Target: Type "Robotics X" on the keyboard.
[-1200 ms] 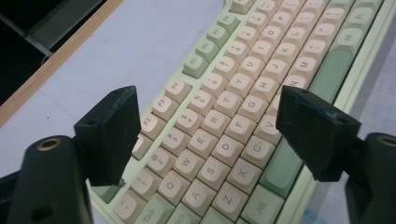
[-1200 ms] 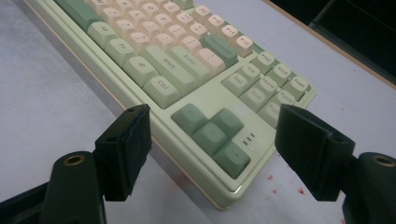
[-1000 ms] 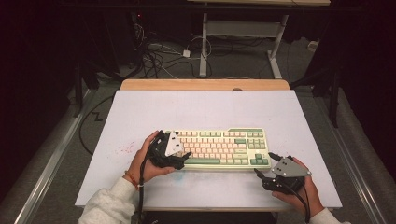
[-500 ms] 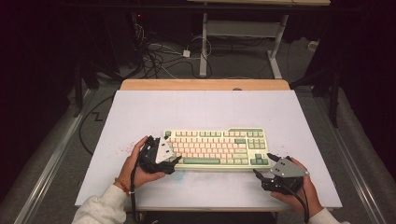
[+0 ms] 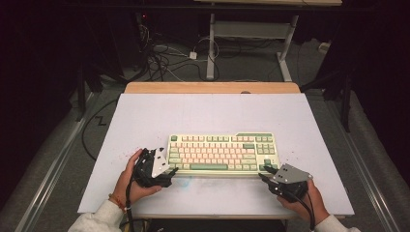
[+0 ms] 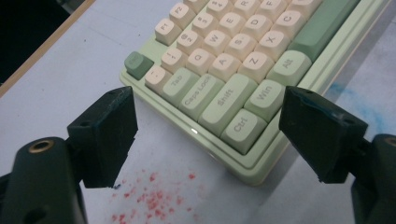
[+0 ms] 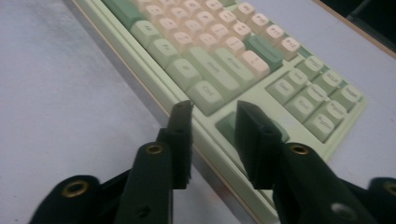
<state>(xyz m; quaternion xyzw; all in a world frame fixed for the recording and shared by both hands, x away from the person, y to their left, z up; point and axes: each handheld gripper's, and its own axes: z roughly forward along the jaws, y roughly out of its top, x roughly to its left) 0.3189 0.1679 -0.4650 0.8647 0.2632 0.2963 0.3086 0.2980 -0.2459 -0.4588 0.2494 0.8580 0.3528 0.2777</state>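
Both grippers close in on the near corners of the keyboard (image 5: 222, 152).

The pale green and cream keyboard lies flat on the white table (image 5: 212, 111), toward its near edge. The left gripper (image 6: 208, 135) hangs with its jaws spread wide, straddling the corner, where keycaps read Ctrl, Win, Shift, Caps Lock and Tab, touching nothing, red speckles (image 6: 154, 198) on the table below. The right gripper (image 7: 212, 140) has just been closing: its jaws stand narrow at the keyboard's front rim, whether they pinch it I can't tell.
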